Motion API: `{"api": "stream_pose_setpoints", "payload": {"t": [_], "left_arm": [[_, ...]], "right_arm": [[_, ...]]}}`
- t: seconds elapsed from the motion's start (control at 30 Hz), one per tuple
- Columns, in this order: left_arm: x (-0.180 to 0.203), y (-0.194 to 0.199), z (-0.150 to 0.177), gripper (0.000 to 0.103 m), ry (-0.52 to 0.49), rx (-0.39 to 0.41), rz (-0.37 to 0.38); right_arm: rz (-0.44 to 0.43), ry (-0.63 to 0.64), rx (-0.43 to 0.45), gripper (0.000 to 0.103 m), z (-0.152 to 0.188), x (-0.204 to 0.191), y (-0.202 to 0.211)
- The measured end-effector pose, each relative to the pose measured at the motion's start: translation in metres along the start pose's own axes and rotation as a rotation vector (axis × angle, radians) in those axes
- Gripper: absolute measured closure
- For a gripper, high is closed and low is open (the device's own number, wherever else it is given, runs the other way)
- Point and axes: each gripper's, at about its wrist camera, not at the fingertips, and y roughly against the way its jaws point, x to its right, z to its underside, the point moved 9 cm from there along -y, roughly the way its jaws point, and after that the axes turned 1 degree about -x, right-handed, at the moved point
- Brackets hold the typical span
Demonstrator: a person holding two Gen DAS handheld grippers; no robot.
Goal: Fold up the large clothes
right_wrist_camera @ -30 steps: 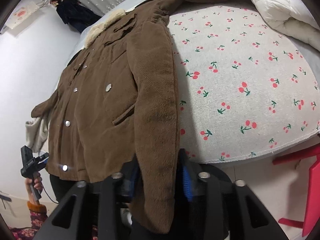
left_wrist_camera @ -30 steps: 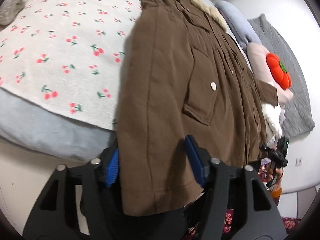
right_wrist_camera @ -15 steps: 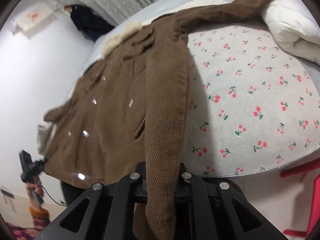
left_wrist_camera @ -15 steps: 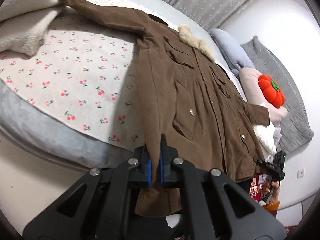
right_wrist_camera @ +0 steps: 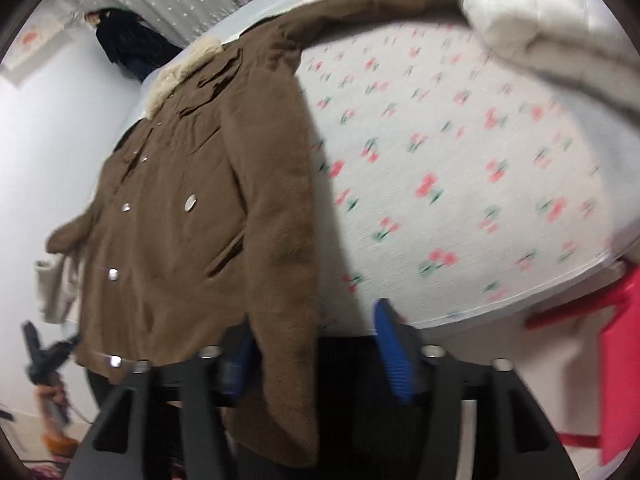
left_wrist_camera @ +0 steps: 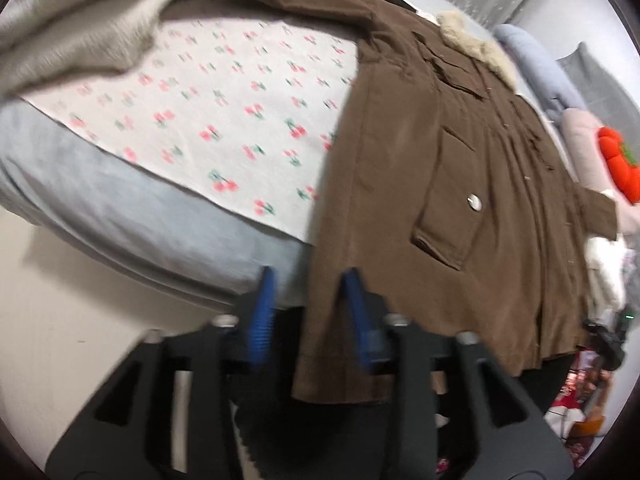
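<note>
One brown coat (left_wrist_camera: 460, 184) lies spread front-up on the bed (left_wrist_camera: 132, 216), over a cherry-print sheet (left_wrist_camera: 224, 92), its hem hanging over the bed's near edge and its fur collar (left_wrist_camera: 476, 46) toward the far side.

The left gripper (left_wrist_camera: 308, 312) has just been opening its jaws: they stand apart, and the coat's hem corner hangs between them, lying against the right-hand blue pad while the left-hand pad is clear of the cloth (so no grip).

The right gripper (right_wrist_camera: 316, 356) has likewise just been opening. Its jaws are spread wide; the coat's side edge (right_wrist_camera: 280, 264) drapes down just inside the left-hand pad, and the right-hand pad stands well apart from it, over the bed's edge.

Two grippers, one coat. One sleeve (right_wrist_camera: 360, 4) stretches toward a white quilt (right_wrist_camera: 548, 20) at the bed's far corner. A red stool (right_wrist_camera: 616, 344) stands beside the bed.
</note>
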Motion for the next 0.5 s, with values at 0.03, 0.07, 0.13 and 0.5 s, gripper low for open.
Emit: {"api": "stream_pose_setpoints", "payload": {"t": [0.03, 0.07, 0.13, 0.5], "left_arm": [[-0.001, 0.007, -0.005, 0.041, -0.003, 0.025, -0.036], [-0.003, 0.010, -0.010, 0.038, -0.006, 0.044, -0.052], [0.002, 0.022, -0.022, 0.032, -0.011, 0.088, -0.074], [0.078, 0.037, -0.100, 0.021, -0.097, 0.201, -0.026]], "right_arm": [[0.006, 0.002, 0.012, 0.038, -0.004, 0.000, 0.004], [0.013, 0.002, 0.031, 0.035, -0.010, 0.002, 0.009], [0.034, 0.002, 0.077, 0.028, -0.025, 0.007, 0.021], [0.149, -0.010, 0.249, 0.020, -0.124, 0.035, 0.062]]}}
